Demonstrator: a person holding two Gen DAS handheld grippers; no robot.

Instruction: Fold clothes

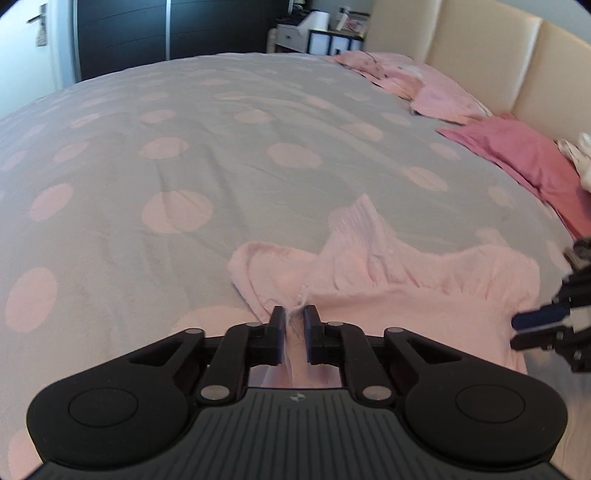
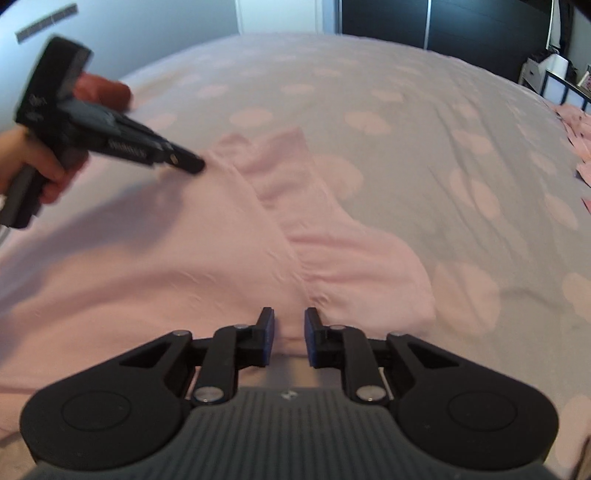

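Observation:
A pale pink garment [image 1: 402,295] with ruffled sleeves lies spread on the grey, pink-dotted duvet [image 1: 221,147]. My left gripper [image 1: 294,320] is at its near-left shoulder, and a raised pinch of fabric sits between its narrow jaws. The right wrist view shows the same left gripper [image 2: 192,166], held by a hand [image 2: 48,177], with its tip on the garment [image 2: 184,251]. My right gripper [image 2: 289,328] rests on the garment's near edge by the right ruffle. Its jaws stand a little apart with flat cloth between them. The right gripper [image 1: 524,330] also shows at the frame's right edge.
Pink pillows [image 1: 443,96] and a darker pink pillow [image 1: 528,162] lie along the cream headboard [image 1: 491,55]. A dark wardrobe [image 1: 166,33] and a shelf unit [image 1: 325,37] stand past the bed's far side. Bare duvet stretches beyond the garment.

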